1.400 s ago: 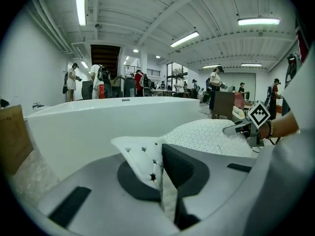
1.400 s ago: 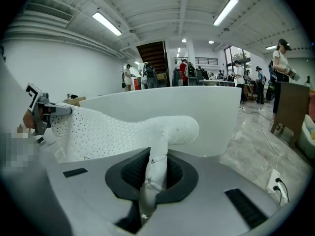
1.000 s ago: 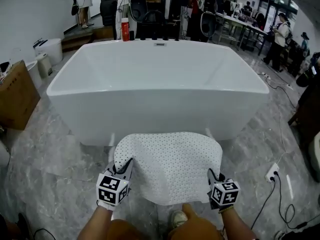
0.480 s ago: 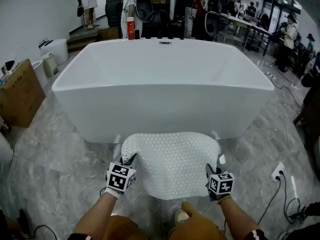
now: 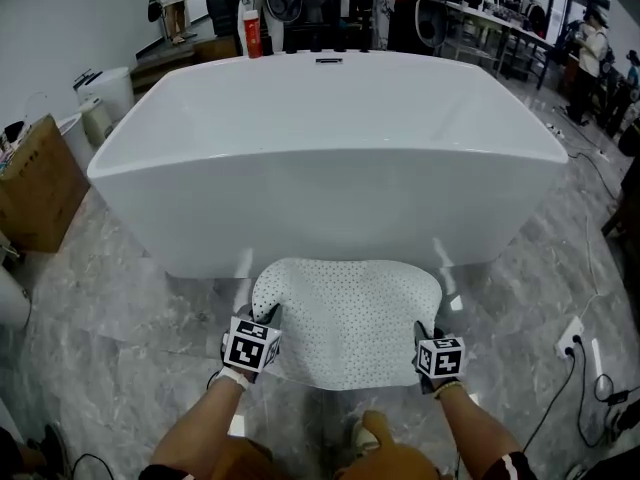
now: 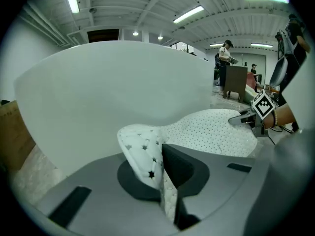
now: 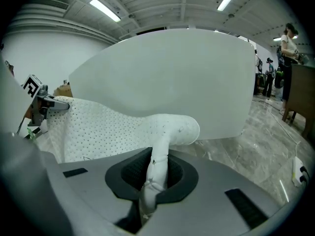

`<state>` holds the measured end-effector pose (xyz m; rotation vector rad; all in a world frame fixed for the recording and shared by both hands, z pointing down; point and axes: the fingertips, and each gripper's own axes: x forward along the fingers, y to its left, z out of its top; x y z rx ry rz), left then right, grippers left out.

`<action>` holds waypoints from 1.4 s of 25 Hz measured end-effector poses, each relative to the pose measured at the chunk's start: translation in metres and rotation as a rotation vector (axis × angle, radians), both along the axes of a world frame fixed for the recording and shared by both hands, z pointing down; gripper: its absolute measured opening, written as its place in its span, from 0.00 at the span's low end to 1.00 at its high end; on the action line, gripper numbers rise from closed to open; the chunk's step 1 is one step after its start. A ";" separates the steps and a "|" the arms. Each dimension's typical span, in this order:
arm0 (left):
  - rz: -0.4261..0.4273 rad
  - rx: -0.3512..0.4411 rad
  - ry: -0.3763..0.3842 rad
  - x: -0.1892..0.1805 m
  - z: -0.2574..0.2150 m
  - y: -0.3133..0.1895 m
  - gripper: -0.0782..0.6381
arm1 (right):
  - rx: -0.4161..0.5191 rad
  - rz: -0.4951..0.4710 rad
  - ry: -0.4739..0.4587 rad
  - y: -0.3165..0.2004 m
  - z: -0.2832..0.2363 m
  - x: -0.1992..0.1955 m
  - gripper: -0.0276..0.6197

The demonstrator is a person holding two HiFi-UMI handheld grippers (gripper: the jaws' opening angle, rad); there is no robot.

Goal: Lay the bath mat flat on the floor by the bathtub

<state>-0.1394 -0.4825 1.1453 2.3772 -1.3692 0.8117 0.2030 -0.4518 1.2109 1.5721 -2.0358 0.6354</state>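
Holding the bath mat [image 5: 348, 320] stretched low before the bathtub [image 5: 330, 203].
Left gripper [image 5: 265, 318] has its jaws pinched tight on the mat's lower-left edge; right gripper [image 5: 424, 332] clamps the lower-right edge likewise. At frame centre, the mat's far edge lies near the tub wall, with floor [image 5: 110, 338] open on either side.

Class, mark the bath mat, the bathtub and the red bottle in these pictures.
bath mat [image 5: 345, 313], head view, middle of its dotted surface
bathtub [image 5: 330, 208], head view, front outer wall
red bottle [image 5: 251, 34], head view, its body, beyond the tub's far rim
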 end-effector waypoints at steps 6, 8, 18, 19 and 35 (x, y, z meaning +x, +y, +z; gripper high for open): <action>-0.027 -0.052 -0.004 0.010 0.030 -0.012 0.15 | -0.037 0.010 0.011 -0.021 0.029 0.018 0.10; -0.037 -0.067 0.007 0.016 0.036 -0.015 0.15 | -0.048 0.009 0.020 -0.026 0.036 0.024 0.10; -0.053 -0.107 0.046 0.043 0.059 -0.029 0.15 | -0.079 0.023 0.050 -0.047 0.067 0.044 0.11; -0.055 -0.108 0.051 0.046 0.061 -0.030 0.15 | -0.083 0.026 0.051 -0.049 0.069 0.045 0.11; -0.042 -0.141 0.013 0.067 0.101 -0.033 0.15 | -0.109 0.046 0.048 -0.047 0.075 0.062 0.32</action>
